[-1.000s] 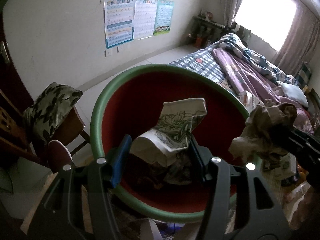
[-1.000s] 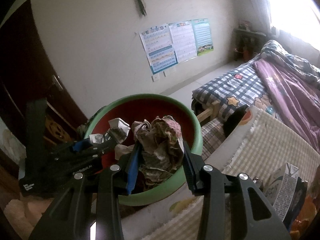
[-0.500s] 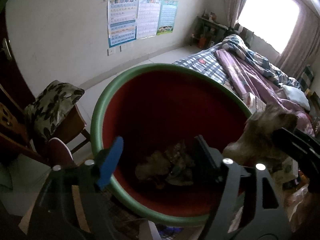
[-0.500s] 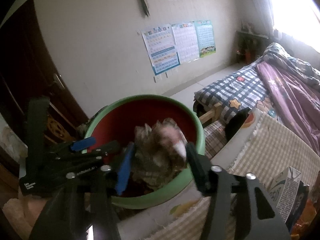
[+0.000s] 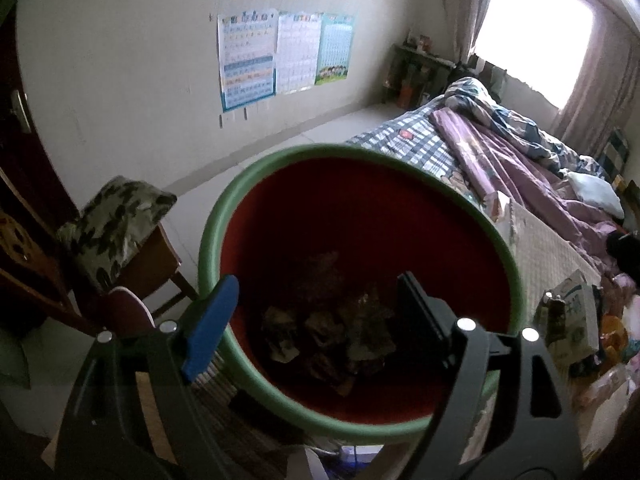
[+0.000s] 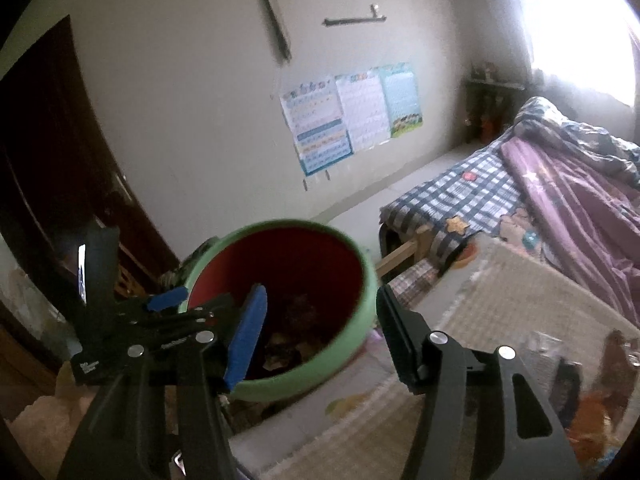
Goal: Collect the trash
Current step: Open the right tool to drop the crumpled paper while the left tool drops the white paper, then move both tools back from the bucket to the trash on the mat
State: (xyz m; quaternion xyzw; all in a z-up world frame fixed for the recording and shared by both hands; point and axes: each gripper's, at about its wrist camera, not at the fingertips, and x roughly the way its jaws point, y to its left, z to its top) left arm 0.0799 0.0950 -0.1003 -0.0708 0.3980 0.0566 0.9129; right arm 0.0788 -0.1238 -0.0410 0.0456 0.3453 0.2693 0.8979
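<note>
The green-rimmed, red-lined bin (image 5: 208,240) stands beside the bed (image 5: 500,152) with dark crumpled trash (image 5: 332,332) heaped on its bottom, while over its rim the left tongs (image 5: 316,320) and right tongs (image 6: 320,328) both gape wide, holding nothing.

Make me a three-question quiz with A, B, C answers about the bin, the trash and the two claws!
1. Where is the crumpled paper trash?
A. on the bed
B. at the bottom of the bin
C. in the left claw

2. What colour is the bin's rim?
A. green
B. blue
C. yellow

3. How do the left claw and the right claw stand?
A. both open and empty
B. both shut on paper
C. one open, one shut

Answers: 1 B, the wads lie deep inside the red bin. 2 A, a green ring runs round the red inside. 3 A, each claw's fingers stand apart with nothing between them.
</note>
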